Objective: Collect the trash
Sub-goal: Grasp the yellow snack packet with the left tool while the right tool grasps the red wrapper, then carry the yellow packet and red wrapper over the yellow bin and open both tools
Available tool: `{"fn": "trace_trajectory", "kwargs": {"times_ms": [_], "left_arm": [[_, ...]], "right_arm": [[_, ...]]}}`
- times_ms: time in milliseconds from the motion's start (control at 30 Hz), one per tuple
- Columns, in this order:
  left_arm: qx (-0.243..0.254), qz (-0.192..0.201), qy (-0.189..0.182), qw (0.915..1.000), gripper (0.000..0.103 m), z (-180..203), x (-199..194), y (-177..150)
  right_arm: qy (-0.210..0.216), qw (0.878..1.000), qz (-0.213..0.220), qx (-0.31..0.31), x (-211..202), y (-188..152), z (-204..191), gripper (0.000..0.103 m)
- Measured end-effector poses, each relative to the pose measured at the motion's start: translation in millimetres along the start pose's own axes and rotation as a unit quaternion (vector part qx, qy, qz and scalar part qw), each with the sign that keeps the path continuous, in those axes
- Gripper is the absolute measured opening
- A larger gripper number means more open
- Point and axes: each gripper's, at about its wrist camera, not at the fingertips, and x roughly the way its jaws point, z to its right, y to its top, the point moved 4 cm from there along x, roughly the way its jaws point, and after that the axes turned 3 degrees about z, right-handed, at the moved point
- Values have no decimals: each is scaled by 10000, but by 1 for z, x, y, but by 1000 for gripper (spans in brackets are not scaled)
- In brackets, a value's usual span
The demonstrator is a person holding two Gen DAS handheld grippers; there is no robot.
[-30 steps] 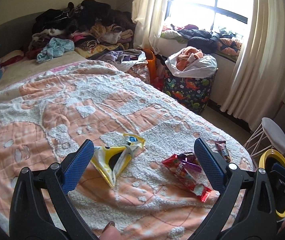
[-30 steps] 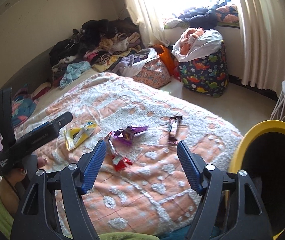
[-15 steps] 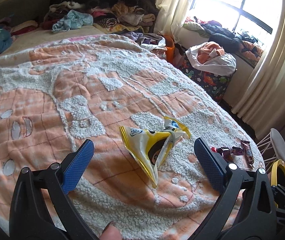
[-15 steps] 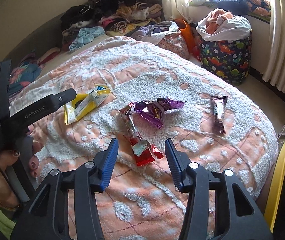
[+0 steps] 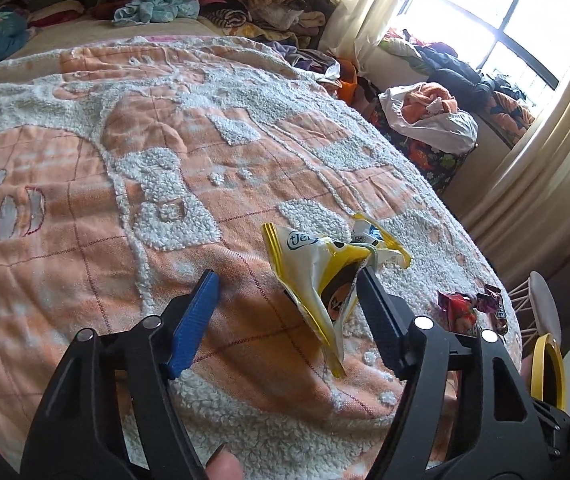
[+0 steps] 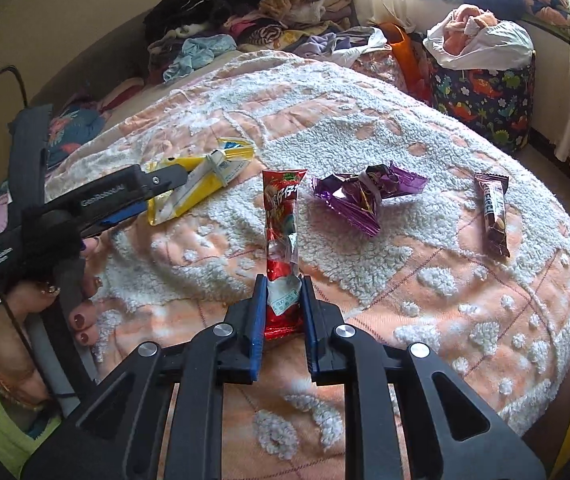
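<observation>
Both tools have dropped closer to the bed since half a second ago. My right tool (image 6: 281, 300) has narrowed from a loose straddle until its blue pads sit against the near end of the red wrapper (image 6: 283, 240); I judge it pinched or all but pinched. My left tool (image 5: 285, 300) has pushed in on the yellow wrapper (image 5: 321, 276) and stands half open, narrower than before, holding nothing. Its right finger (image 5: 377, 316) touches the wrapper's right edge, while the left finger (image 5: 197, 316) is well clear over bare blanket (image 5: 85, 184).

The red wrapper lies flat with its long axis running straight away from my right tool, so the grip is across its short width. That suits a straight lift. The yellow wrapper stands crumpled on the blanket, its long axis slanting from near right to far left, off-centre toward the right finger. I should shift the left tool rightward before closing.

A purple wrapper (image 6: 365, 196) and a brown bar (image 6: 493, 212) lie further right, nearer my right tool. The yellow bin rim (image 5: 547, 364) shows beyond the bed edge on the right.
</observation>
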Motion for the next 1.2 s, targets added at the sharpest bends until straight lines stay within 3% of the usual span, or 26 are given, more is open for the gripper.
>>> {"fn": "trace_trajectory", "kwargs": {"times_ms": [167,367,467,833,1200], "left_arm": [[-68,-43,-151,9999,52,3,0,-1],[-8,-155,-288,9995,25,14,1,-5],[102,-161,-355,9992,18,22,-2,-6],[723,117,-920,9931,16,79,-37,-1],[1210,133,-1342,9835,16,130,-54,-14]], "right_arm": [[94,9994,221,235,-24,-3,2,16],[44,9985,416,359,-49,-8,4,16],[8,9981,496,371,-58,-10,5,16],[-130,9957,714,583,-87,-15,21,16],[-316,9915,978,803,-122,-21,47,16]]}}
